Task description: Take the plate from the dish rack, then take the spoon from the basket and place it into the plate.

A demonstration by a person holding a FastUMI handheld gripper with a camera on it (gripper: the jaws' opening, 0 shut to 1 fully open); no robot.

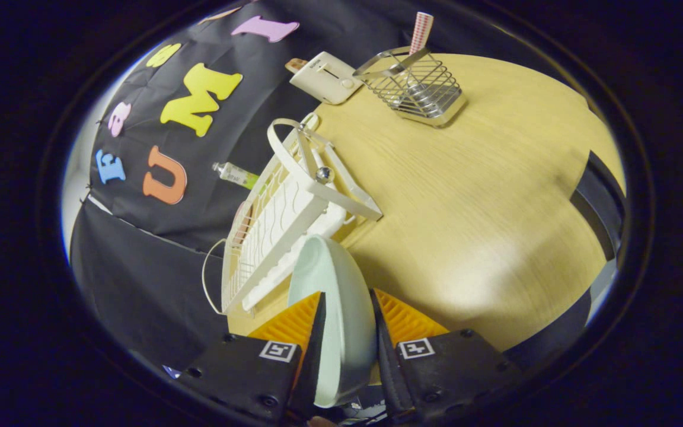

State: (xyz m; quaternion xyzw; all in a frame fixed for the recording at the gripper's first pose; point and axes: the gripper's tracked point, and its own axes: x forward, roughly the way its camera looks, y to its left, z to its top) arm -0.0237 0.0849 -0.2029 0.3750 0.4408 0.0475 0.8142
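Note:
A pale mint plate (pixel 332 296) stands on edge between my two orange fingers (pixel 294 323), both pressing on its rim, so my gripper (pixel 346 308) is shut on it. The plate is held just off the near end of the white dish rack (pixel 285 219), which lies on the wooden table (pixel 466 196) just ahead of my fingers and to their left. Far beyond the fingers, a wire basket (pixel 421 89) stands on the table with a spoon handle (pixel 389 68) resting across its rim and a red-and-white checked handle (pixel 420 31) sticking up out of it.
A white toaster (pixel 325 76) sits beside the basket at the back of the table. A small tube (pixel 235 175) lies behind the rack against the black cloth wall. The table's dark edge (pixel 599 196) curves round on the right.

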